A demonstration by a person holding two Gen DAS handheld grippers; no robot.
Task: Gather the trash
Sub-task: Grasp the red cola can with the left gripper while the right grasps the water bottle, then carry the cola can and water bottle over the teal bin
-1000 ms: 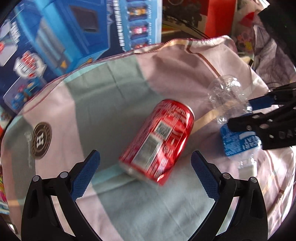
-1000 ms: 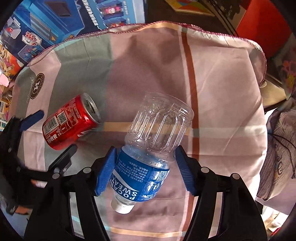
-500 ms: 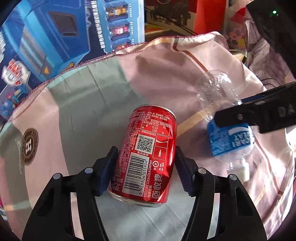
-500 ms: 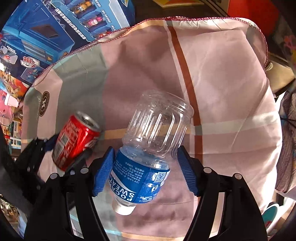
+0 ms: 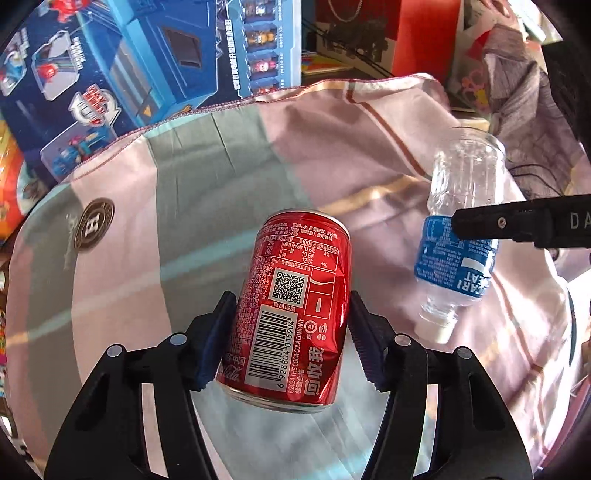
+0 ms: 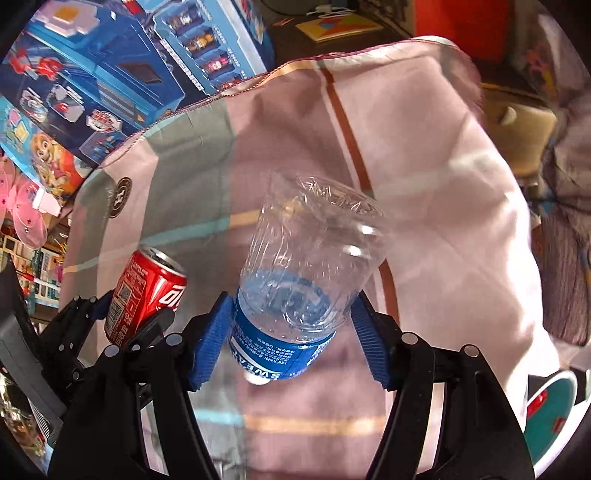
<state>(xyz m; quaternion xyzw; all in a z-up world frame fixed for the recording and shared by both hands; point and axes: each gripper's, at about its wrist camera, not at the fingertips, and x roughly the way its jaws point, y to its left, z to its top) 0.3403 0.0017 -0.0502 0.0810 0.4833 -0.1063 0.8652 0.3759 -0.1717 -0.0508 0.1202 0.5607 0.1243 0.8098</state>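
My left gripper (image 5: 290, 341) is shut on a red cola can (image 5: 295, 306) and holds it above the plaid cloth (image 5: 207, 192). My right gripper (image 6: 291, 345) is shut on a clear plastic bottle with a blue label (image 6: 303, 280), base pointing away, also lifted off the cloth (image 6: 436, 166). In the left wrist view the bottle (image 5: 458, 236) hangs to the right, held by the right gripper's black finger (image 5: 517, 225). In the right wrist view the can (image 6: 147, 291) shows at the lower left in the left gripper.
Blue toy boxes (image 5: 122, 66) stand beyond the cloth's far edge, and also show in the right wrist view (image 6: 110, 74). A red box (image 5: 424, 33) and rumpled grey-purple fabric (image 5: 524, 96) lie at the far right. Colourful toys (image 6: 26, 199) crowd the left.
My left gripper closed on the can, which was lying loose between open jaws a second ago. Both grippers have lifted can and bottle up off the cloth.
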